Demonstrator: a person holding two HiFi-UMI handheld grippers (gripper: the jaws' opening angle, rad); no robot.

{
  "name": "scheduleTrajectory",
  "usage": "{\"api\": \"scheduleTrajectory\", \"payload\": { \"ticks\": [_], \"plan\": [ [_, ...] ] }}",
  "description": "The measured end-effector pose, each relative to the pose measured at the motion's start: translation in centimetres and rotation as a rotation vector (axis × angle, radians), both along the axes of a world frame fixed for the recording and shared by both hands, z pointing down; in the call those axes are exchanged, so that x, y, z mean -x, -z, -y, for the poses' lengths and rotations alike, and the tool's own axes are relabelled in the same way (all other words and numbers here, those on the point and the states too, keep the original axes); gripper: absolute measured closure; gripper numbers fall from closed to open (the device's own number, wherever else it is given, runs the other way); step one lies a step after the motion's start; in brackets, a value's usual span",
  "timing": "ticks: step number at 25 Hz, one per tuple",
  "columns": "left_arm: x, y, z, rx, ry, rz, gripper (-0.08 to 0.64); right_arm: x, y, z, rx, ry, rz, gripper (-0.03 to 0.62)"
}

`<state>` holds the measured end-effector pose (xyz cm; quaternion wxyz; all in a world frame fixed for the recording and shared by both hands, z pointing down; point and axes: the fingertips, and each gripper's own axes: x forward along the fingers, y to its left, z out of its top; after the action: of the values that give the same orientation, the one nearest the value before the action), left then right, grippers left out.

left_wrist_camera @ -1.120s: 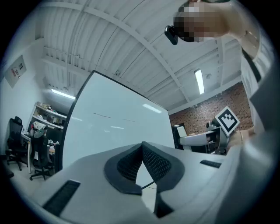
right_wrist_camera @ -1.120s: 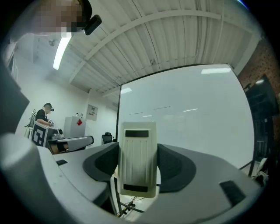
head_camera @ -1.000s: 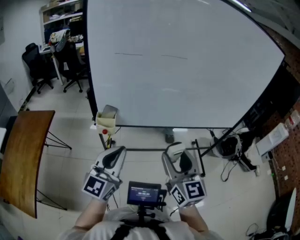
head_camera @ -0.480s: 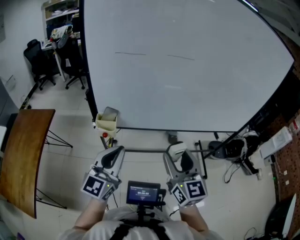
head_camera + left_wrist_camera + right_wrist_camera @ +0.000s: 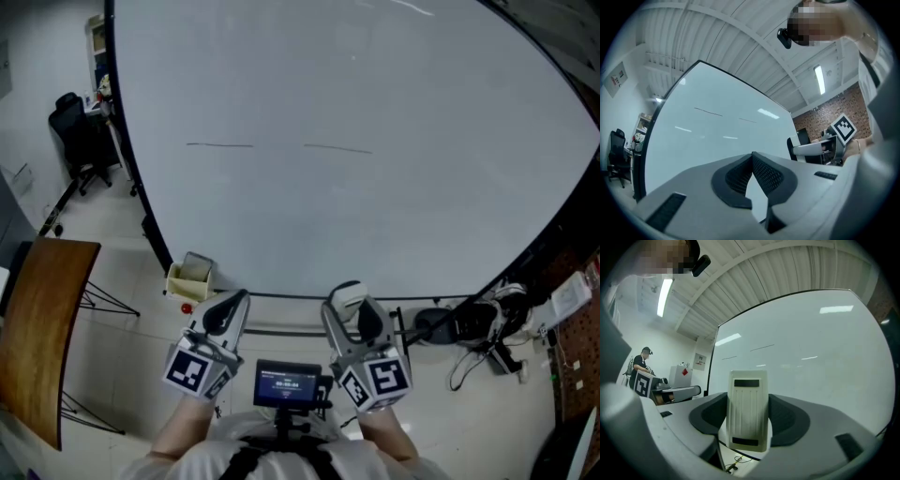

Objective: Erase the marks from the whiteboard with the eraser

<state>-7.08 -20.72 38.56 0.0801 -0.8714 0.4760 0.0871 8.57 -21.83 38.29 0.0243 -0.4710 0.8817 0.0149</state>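
A large whiteboard fills the head view, with two thin dark marks on it, a left mark and a right mark. Both marks also show in the left gripper view and the right gripper view. My right gripper is shut on a pale, ribbed eraser, held upright between its jaws just below the board's bottom edge. My left gripper is shut with nothing between its pads, its tips touching.
A small cream box sits at the board's lower left corner. A brown tabletop stands at left. Office chairs are at far left. Cables and equipment lie on the floor at right. A person stands far off.
The whiteboard now looms larger and nearer, its frame and marks shifted left and down. Both grippers keep their places in view, now right at the board's bottom edge.
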Motion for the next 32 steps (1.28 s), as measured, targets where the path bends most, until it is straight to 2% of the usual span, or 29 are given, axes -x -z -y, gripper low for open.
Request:
{"api": "scheduleTrajectory", "payload": {
  "ticks": [7,14,19,21,27,32],
  "plan": [
    [-2.0,0.8,3.2,-0.004,0.017,0.019,0.554,-1.7,1.8,3.8,-0.039,0.023,-0.003,0.330],
    [-1.4,2.4,4.8,-0.042,-0.002,0.037,0.554,-0.5,3.2,5.8,-0.073,0.011,-0.011,0.330],
    [0.1,2.6,5.7,-0.038,-0.023,0.023,0.554,1.9,5.5,7.2,-0.106,-0.006,-0.049,0.330],
    [0.6,2.6,6.1,-0.033,-0.033,0.036,0.554,3.1,7.8,7.8,-0.153,-0.013,-0.074,0.330],
    [2.7,4.6,6.6,-0.088,-0.027,0.054,0.554,6.9,15.2,9.6,-0.300,-0.056,-0.162,0.331],
    [5.1,5.4,7.1,-0.134,-0.010,0.063,0.554,9.5,16.8,11.1,-0.294,-0.094,-0.185,0.331]
  ]
}}
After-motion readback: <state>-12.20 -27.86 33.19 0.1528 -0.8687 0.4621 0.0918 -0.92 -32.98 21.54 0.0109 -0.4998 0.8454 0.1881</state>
